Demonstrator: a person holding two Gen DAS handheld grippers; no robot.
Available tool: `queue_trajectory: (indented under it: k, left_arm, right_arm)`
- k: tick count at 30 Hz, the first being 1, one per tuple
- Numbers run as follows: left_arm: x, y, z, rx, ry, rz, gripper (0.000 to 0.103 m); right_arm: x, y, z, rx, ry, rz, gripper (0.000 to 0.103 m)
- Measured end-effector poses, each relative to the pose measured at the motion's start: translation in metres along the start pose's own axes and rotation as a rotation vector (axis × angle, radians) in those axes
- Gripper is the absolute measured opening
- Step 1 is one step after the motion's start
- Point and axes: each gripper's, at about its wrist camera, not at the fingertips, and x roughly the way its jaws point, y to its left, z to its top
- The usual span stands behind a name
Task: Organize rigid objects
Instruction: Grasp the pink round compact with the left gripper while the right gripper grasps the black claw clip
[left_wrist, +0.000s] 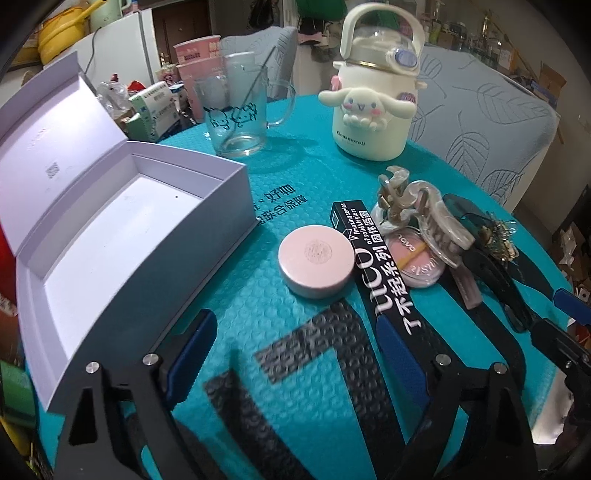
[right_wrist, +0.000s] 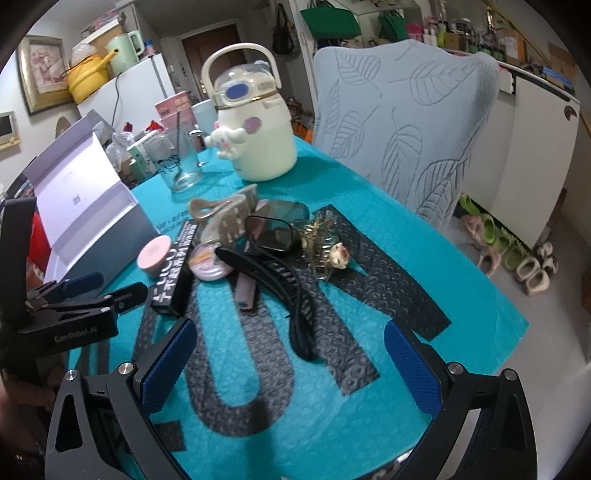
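An open white box (left_wrist: 122, 236) stands empty at the left of the teal mat; it also shows in the right wrist view (right_wrist: 92, 221). A pink round compact (left_wrist: 316, 260) (right_wrist: 154, 256), a black lip-gloss carton (left_wrist: 369, 266) (right_wrist: 177, 273), a blush pan (left_wrist: 421, 264) (right_wrist: 208, 264), a beige hair claw (left_wrist: 417, 210) (right_wrist: 229, 214), sunglasses (right_wrist: 277, 229), a black comb clip (right_wrist: 280, 284) and a gold hair clip (right_wrist: 328, 247) lie in a pile. My left gripper (left_wrist: 295, 354) is open, just short of the compact. My right gripper (right_wrist: 291, 365) is open, short of the black clip.
A glass mug with a spoon (left_wrist: 240, 107) and a cream Cinnamoroll bottle (left_wrist: 373, 96) stand at the back of the table. A grey leaf-pattern chair (right_wrist: 406, 122) stands past the far edge. Clutter and boxes (left_wrist: 155, 107) sit behind the white box.
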Motion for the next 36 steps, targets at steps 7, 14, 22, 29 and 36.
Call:
queue_trajectory:
  k: [7, 14, 22, 29, 36]
  left_arm:
    - [0.019, -0.001, 0.009, 0.028, 0.014, -0.016, 0.079]
    - [0.03, 0.003, 0.022, 0.044, 0.002, -0.029, 0.075]
    - [0.041, 0.002, 0.035, 0.077, -0.005, -0.069, 0.067]
    - [0.04, -0.003, 0.038, 0.1, -0.028, -0.093, 0.05]
    - [0.029, -0.002, 0.027, 0.081, 0.002, -0.102, 0.05]
  right_arm:
    - [0.014, -0.006, 0.006, 0.006, 0.01, 0.009, 0.103]
    - [0.019, -0.003, 0.011, -0.026, 0.0, 0.006, 0.103]
    - [0.025, 0.006, 0.012, -0.057, -0.003, -0.004, 0.103]
    - [0.03, 0.008, 0.013, -0.062, 0.014, 0.03, 0.082]
    - [0.038, 0.006, 0.009, -0.04, 0.015, 0.093, 0.056]
